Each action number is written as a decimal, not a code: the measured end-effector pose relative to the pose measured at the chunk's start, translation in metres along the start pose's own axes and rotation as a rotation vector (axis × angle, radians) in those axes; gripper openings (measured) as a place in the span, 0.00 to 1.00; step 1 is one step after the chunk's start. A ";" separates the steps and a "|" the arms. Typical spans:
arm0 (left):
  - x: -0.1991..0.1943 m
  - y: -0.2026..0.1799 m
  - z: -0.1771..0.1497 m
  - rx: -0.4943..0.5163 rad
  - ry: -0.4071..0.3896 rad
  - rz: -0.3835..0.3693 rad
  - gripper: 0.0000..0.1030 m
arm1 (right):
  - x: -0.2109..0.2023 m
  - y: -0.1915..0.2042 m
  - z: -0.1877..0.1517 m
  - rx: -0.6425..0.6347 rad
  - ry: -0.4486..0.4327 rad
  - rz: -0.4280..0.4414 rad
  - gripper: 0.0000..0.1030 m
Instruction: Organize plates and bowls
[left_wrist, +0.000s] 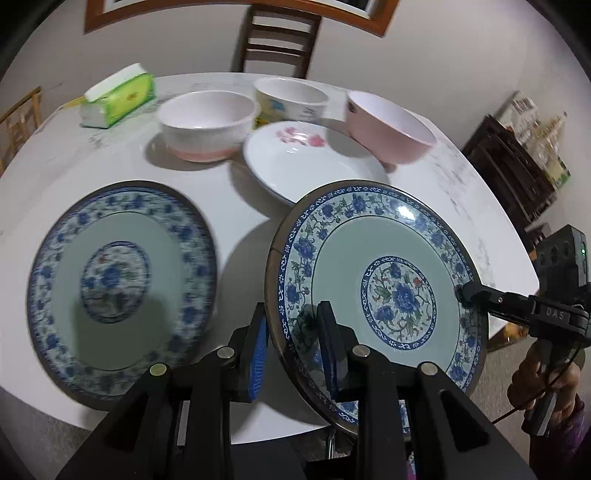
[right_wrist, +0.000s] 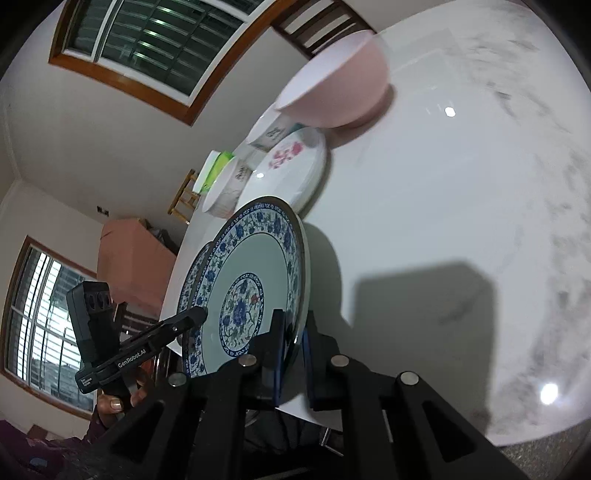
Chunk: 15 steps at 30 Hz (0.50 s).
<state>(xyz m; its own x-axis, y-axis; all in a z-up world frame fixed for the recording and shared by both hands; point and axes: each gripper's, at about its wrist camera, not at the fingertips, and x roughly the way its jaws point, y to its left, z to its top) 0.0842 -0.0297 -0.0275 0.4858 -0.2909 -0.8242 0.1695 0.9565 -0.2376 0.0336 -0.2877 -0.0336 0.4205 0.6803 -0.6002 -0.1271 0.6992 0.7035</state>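
A blue-and-white floral plate (left_wrist: 399, 295) hangs tilted above the table's near edge, held by both grippers. My left gripper (left_wrist: 291, 317) is shut on its near-left rim, and my right gripper (left_wrist: 463, 293) pinches the opposite rim. In the right wrist view my right gripper (right_wrist: 295, 325) clamps the same plate (right_wrist: 251, 273) edge-on, with the left gripper (right_wrist: 201, 314) on the far rim. A matching second plate (left_wrist: 122, 291) lies flat on the table to the left and peeks out behind the held plate (right_wrist: 194, 273).
On the white marble table (left_wrist: 110, 158) sit a white plate with pink flowers (left_wrist: 310, 162), a white-and-pink bowl (left_wrist: 207, 125), a patterned bowl (left_wrist: 291, 99), a pink bowl (left_wrist: 388, 129) and a tissue pack (left_wrist: 118, 98). A chair (left_wrist: 277, 37) stands behind the table.
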 end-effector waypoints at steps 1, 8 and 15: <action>-0.003 0.005 0.000 -0.008 -0.005 0.008 0.22 | 0.005 0.005 0.002 -0.009 0.008 0.006 0.09; -0.022 0.041 -0.003 -0.070 -0.038 0.063 0.23 | 0.044 0.033 0.014 -0.046 0.062 0.036 0.09; -0.036 0.078 -0.007 -0.144 -0.060 0.113 0.24 | 0.083 0.064 0.022 -0.097 0.108 0.056 0.09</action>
<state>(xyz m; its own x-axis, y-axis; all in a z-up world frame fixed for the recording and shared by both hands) 0.0739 0.0556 -0.0205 0.5462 -0.1781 -0.8185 -0.0116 0.9754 -0.2200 0.0800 -0.1913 -0.0298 0.3122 0.7347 -0.6023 -0.2361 0.6741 0.6999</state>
